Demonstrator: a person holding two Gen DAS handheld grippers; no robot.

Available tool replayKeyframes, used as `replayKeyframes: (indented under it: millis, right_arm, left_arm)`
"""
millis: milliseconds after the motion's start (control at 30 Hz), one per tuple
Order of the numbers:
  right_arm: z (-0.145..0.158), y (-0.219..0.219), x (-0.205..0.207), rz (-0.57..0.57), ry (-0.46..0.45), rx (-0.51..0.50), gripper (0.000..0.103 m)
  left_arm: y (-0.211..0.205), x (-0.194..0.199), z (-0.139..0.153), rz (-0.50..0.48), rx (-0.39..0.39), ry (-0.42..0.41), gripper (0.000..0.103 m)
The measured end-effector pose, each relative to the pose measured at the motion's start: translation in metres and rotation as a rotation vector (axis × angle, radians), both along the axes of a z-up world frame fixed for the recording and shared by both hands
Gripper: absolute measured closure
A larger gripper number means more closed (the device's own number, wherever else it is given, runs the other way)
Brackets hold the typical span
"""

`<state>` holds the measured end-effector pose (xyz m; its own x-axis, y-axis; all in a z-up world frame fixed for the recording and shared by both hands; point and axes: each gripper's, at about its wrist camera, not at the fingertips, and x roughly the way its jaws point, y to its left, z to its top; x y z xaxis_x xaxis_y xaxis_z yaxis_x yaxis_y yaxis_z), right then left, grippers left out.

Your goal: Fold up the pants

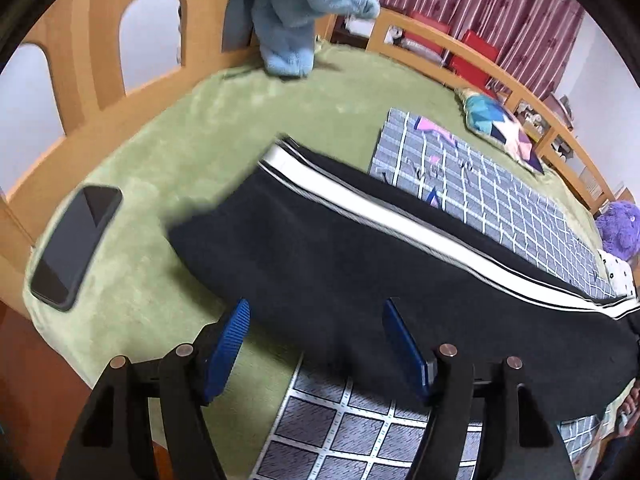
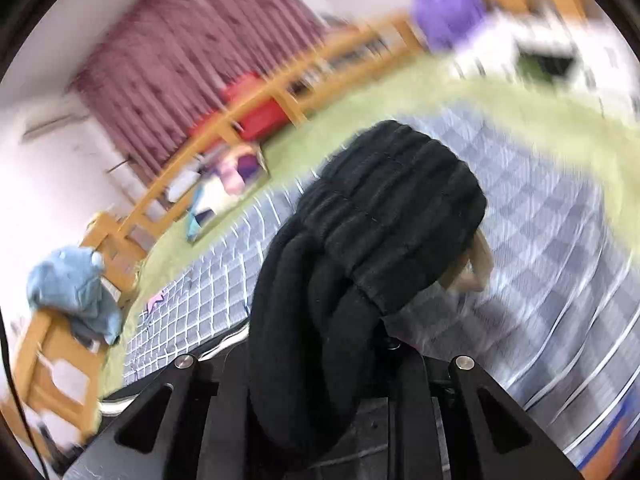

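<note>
A: One pair of pants (image 1: 360,264), black with a white side stripe, lying flat across the bed from 9 o'clock to 3 o'clock in the left wrist view. Part on the green blanket (image 1: 160,152), part on the grey checked sheet (image 1: 500,200).

B: Left gripper (image 1: 316,344)?

A: Fingers apart, blue pads (image 1: 226,352) at 6 o'clock, straddling the near edge of the pants. Pads not pressing on the cloth. Nothing clamped.

B: Right gripper (image 2: 320,360)?

A: Right wrist view is motion-blurred. A bunched black end of the pants, ribbed waistband (image 2: 400,208) on top, rises from between the fingers at 6 o'clock to frame centre. The fingertips are hidden under the cloth. Jaws stand narrow with the fabric wedged in, so it reads as clamped on the pants.

B: Around them?

A: Left view: phone (image 1: 76,244) at 9 o'clock on the blanket, well apart from the pants. Blue plush (image 1: 296,12) at 12 o'clock by the wooden bed frame (image 1: 92,64). Patterned cushion (image 1: 500,128) at 2 o'clock beside the sheet's far edge. Purple plush (image 1: 618,232) at 3 o'clock. Maroon curtain (image 1: 480,0) behind the far rail at 1 o'clock.

B: Right view?

A: Same curtain at 11 o'clock, blue plush at 8, purple plush at 1. All smeared.
</note>
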<state>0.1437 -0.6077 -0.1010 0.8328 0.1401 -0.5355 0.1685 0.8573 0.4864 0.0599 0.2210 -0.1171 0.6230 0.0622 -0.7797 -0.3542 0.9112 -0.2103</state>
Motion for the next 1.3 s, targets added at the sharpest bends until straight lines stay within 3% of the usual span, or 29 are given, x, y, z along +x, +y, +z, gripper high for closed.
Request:
replayKeyframes:
  millis: [67, 200, 233, 333, 500, 667, 933, 1100, 1300]
  right_arm:
    - [-0.007, -0.017, -0.004, -0.045, 0.025, -0.022, 0.068]
    - [-0.079, -0.050, 0.005, -0.017, 0.389, 0.052, 0.063]
    - [-0.084, -0.050, -0.002, -0.016, 0.403, 0.030, 0.060]
    - [-0.066, -0.038, -0.034, -0.063, 0.354, -0.113, 0.054]
    - [-0.018, -0.001, -0.046, -0.050, 0.339, -0.332, 0.054]
    - [0.013, 0.060, -0.027, 0.068, 0.230, -0.380, 0.050]
    - [-0.008, 0.188, 0.042, 0.282, 0.171, -0.383, 0.050]
    - [-0.031, 0.257, 0.084, 0.430, 0.177, -0.419, 0.050]
    - [-0.057, 0.312, 0.127, 0.594, 0.202, -0.519, 0.048]
  left_arm:
    - [-0.002, -0.001, 0.005, -0.012, 0.015, -0.022, 0.036]
    - [-0.009, 0.003, 0.013, -0.044, 0.041, -0.033, 0.036]
    - [-0.011, 0.004, 0.016, -0.059, 0.047, -0.036, 0.036]
    - [-0.017, 0.011, 0.022, -0.082, 0.067, -0.046, 0.036]
    - [-0.024, 0.027, 0.023, -0.117, 0.087, -0.046, 0.036]
    - [-0.022, 0.055, 0.015, -0.141, 0.118, -0.040, 0.036]
    - [0.014, 0.121, 0.000, -0.119, 0.051, -0.012, 0.038]
    - [0.022, 0.148, -0.005, -0.136, 0.008, -0.036, 0.038]
    - [0.022, 0.159, -0.008, -0.152, 0.083, -0.033, 0.038]
